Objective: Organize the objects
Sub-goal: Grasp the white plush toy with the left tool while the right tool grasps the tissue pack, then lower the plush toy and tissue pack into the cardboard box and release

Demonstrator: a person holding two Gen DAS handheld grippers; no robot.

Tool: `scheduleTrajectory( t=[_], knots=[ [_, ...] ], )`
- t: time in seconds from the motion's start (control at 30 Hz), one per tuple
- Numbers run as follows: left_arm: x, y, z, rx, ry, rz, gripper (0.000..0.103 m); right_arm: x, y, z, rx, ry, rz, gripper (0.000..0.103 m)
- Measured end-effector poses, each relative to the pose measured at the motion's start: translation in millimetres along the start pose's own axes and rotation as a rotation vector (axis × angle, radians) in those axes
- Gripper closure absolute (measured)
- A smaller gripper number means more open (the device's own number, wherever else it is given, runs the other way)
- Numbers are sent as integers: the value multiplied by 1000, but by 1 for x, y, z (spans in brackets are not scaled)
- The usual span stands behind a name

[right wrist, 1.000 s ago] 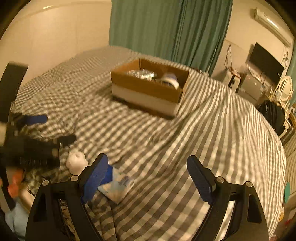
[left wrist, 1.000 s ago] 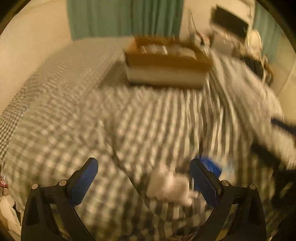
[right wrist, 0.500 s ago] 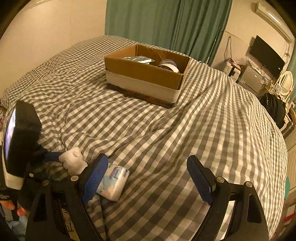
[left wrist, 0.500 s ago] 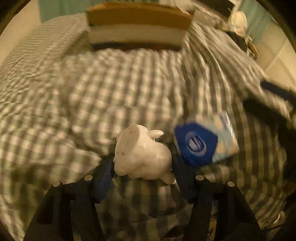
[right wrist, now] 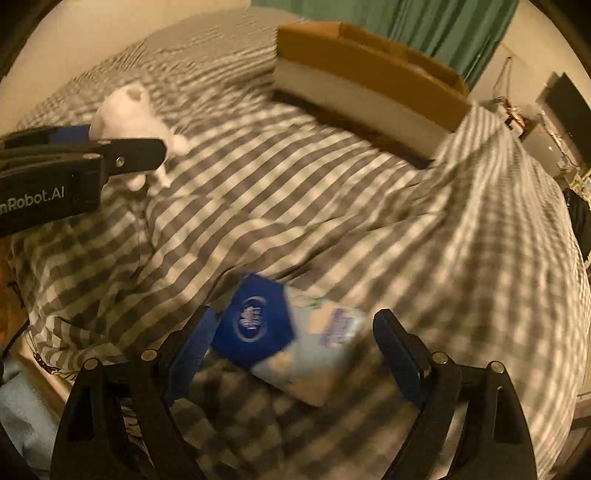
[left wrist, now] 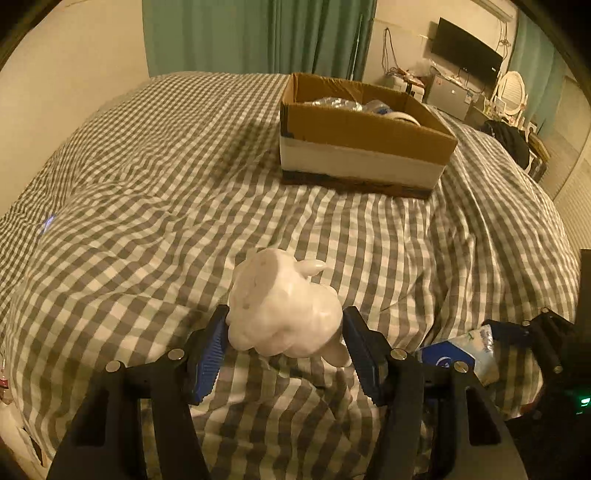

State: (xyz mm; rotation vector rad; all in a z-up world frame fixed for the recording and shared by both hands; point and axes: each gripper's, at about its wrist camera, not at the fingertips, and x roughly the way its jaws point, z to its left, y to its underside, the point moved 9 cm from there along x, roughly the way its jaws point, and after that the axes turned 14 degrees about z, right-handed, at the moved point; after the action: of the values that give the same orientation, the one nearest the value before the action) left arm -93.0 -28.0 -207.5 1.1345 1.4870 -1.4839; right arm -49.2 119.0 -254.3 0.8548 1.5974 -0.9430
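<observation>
My left gripper (left wrist: 284,345) is shut on a white animal figurine (left wrist: 280,314) and holds it just above the checked bedcover. It also shows in the right wrist view (right wrist: 129,110), held at the upper left. My right gripper (right wrist: 291,350) is open, its fingers on either side of a blue and white tissue pack (right wrist: 288,336) that lies on the cover; the pack also shows in the left wrist view (left wrist: 458,354). A cardboard box (left wrist: 354,147) with several items inside stands farther back on the bed, and its side shows in the right wrist view (right wrist: 369,81).
The grey checked bedcover (left wrist: 147,184) is rumpled with folds. Green curtains (left wrist: 258,33) hang behind the bed. A TV (left wrist: 465,55), a mirror and clutter stand at the far right. The bed's near edge lies just below both grippers.
My left gripper has lifted the white figurine and tilted up towards the box. My right gripper has moved down and left so its open fingers now straddle the tissue pack.
</observation>
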Motion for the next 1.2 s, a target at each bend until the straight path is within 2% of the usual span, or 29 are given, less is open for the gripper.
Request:
scheduleTrajectory(
  t=[0.13, 0.17, 0.27, 0.37, 0.5, 0.73, 0.83, 0.93, 1.07, 1.2],
  knots=[
    [2, 0, -1, 0, 7, 1, 41, 22, 2, 5, -12, 28, 66, 16],
    [1, 0, 1, 0, 6, -4, 41, 23, 1, 4, -11, 32, 61, 20],
    [-5, -3, 4, -2, 2, -17, 41, 12, 0, 2, 3, -2, 19, 29],
    [-13, -12, 5, 6, -7, -41, 41, -11, -3, -7, 34, -26, -59, 30],
    [-32, -37, 3, 17, 4, -82, 41, -64, -17, -27, 54, -3, -192, 31],
    [-86, -119, -14, 57, 46, -204, 41, -160, -72, -72, 73, 87, -405, 31],
    [-107, -161, -21, 62, 51, -269, 41, -197, -107, -89, 91, 106, -497, 31],
    [-120, -201, -29, 74, 42, -318, 41, -221, -133, -102, 99, 107, -558, 31],
    [-122, -260, -36, 65, 88, -345, 41, -240, -168, -122, 112, 93, -615, 31],
    [-104, -310, -43, 75, 94, -360, 41, -244, -221, -156, 154, 62, -649, 31]
  ],
)
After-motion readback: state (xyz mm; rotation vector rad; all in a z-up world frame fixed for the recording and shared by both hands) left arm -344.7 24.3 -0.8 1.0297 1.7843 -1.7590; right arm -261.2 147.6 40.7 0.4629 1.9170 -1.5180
